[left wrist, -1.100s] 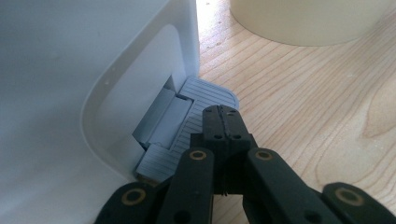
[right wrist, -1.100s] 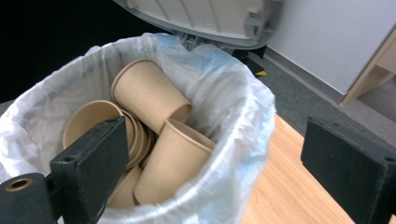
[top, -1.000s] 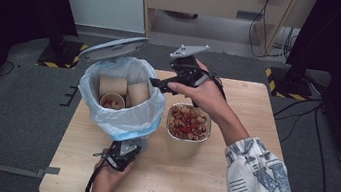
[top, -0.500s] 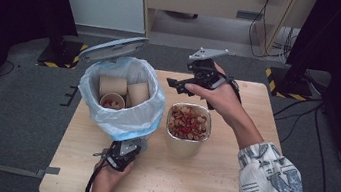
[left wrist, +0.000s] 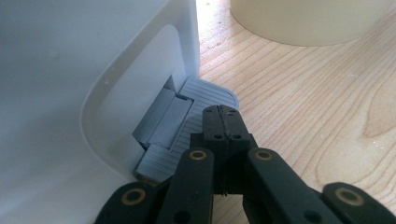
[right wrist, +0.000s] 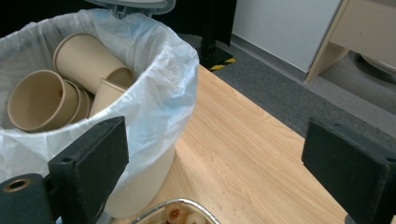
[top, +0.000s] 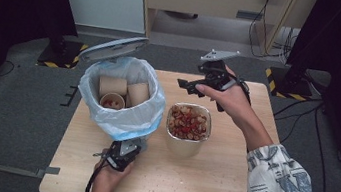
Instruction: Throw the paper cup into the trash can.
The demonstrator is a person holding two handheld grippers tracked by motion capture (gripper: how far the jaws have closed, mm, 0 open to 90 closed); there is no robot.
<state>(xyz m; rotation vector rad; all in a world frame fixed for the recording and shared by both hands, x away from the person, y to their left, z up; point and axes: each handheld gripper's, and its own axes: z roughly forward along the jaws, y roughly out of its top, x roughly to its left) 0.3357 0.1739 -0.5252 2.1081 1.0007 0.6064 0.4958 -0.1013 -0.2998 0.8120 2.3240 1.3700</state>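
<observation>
My left gripper (top: pixel 122 154), jaws pressed together with nothing between them, bears down on the grey pedal (left wrist: pixel 187 126) at the foot of the white bin (top: pixel 122 100) near the tabletop's left edge, propping its lid (top: pixel 113 47) up over the paper cups (top: pixel 118 91) inside. By my reading, the step in hand is keeping the bin open while the next item gets fetched. At the middle of the tabletop sits the foil tray (top: pixel 189 124) of leftover food, just beside the bin. Toward the far edge, my right gripper (top: pixel 186 84) hovers above the tray, jaws spread wide and empty, wrist bent, pointing toward the bin. The next move likely calls for lowering onto the tray's rim and gripping it without spilling.
</observation>
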